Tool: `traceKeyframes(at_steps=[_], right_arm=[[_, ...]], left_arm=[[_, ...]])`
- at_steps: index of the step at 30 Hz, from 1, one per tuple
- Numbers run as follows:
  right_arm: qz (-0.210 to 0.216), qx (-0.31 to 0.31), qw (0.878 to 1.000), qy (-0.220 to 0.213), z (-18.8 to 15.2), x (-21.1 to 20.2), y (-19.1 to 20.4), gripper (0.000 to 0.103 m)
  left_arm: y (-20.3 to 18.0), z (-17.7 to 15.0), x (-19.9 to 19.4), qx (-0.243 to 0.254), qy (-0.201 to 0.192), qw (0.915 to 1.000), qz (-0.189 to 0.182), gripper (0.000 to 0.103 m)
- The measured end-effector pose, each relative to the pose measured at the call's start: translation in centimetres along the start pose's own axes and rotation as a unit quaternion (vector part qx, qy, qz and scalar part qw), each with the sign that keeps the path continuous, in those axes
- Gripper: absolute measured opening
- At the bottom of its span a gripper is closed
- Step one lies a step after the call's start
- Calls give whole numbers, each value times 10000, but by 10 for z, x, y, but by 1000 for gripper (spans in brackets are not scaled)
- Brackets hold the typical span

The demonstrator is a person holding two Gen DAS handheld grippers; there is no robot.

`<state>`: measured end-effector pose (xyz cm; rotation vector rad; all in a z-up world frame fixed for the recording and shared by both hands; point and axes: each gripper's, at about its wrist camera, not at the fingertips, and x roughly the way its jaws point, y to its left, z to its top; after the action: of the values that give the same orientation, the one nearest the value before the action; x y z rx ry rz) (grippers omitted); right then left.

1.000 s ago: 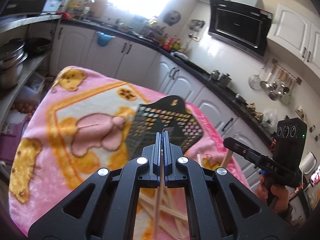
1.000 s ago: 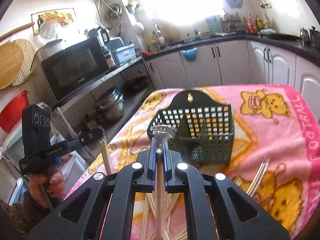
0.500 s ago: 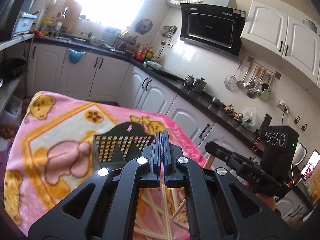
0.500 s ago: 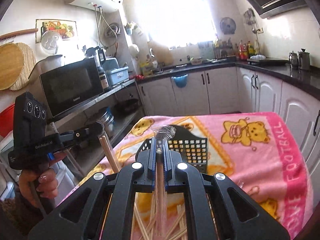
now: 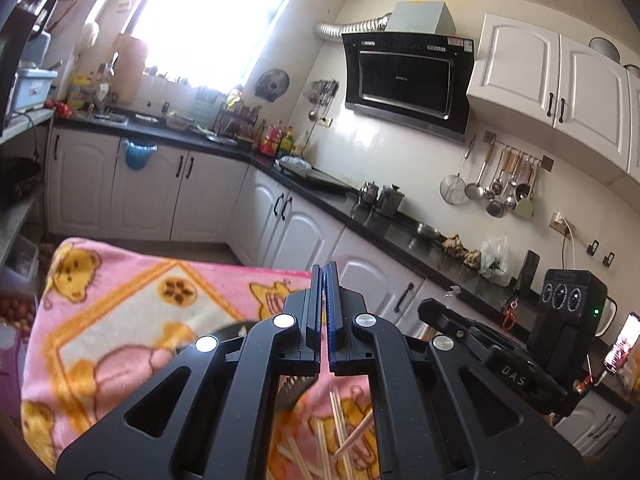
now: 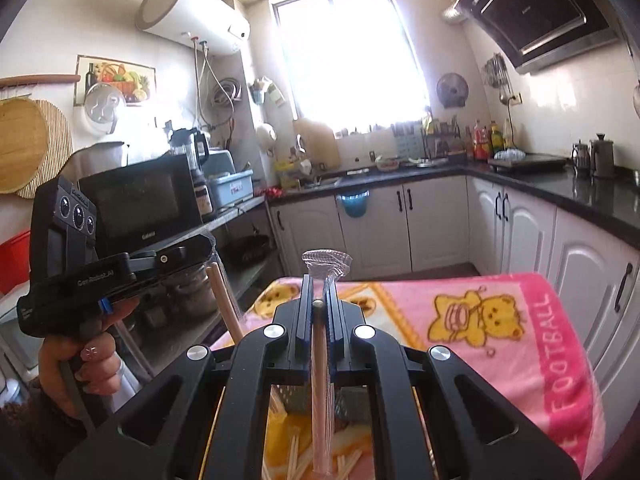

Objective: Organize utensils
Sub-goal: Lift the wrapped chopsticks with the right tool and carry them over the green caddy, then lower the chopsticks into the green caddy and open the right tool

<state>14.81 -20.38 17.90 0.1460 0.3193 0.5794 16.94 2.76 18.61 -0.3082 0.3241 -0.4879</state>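
My left gripper (image 5: 325,280) is shut. The right wrist view shows it (image 6: 208,250) gripping a bare wooden chopstick (image 6: 226,304) that hangs down from its jaws. My right gripper (image 6: 320,282) is shut on a chopstick in a clear plastic wrapper (image 6: 320,380), whose crumpled top sticks up past the fingertips. Both grippers are held above the table. The black mesh utensil basket (image 6: 296,400) shows only in part behind the gripper frames, below both grippers. Several loose chopsticks (image 5: 332,440) lie on the pink bear blanket (image 5: 120,300) near the basket.
The blanket-covered table stands in a kitchen. White cabinets and a dark countertop (image 5: 360,200) run behind and to the right. A shelf with a microwave (image 6: 140,200) stands on the left. A person's hand (image 6: 80,364) holds the left gripper.
Both grippers have risen and tilted up while keeping hold of their chopsticks. The basket has slid down out of open view behind the gripper frames.
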Motion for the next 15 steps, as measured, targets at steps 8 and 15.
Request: traceKeyframes(at_steps=[8,15], right_arm=[[-71,-193,9987,-477,35,0,5,6],[-122,-281,9959,-846,59,11,0,6]], left_arm=[[11,30,6,81,-252,9991,318,0],[25,42,16,50,-402,9980,491,0]])
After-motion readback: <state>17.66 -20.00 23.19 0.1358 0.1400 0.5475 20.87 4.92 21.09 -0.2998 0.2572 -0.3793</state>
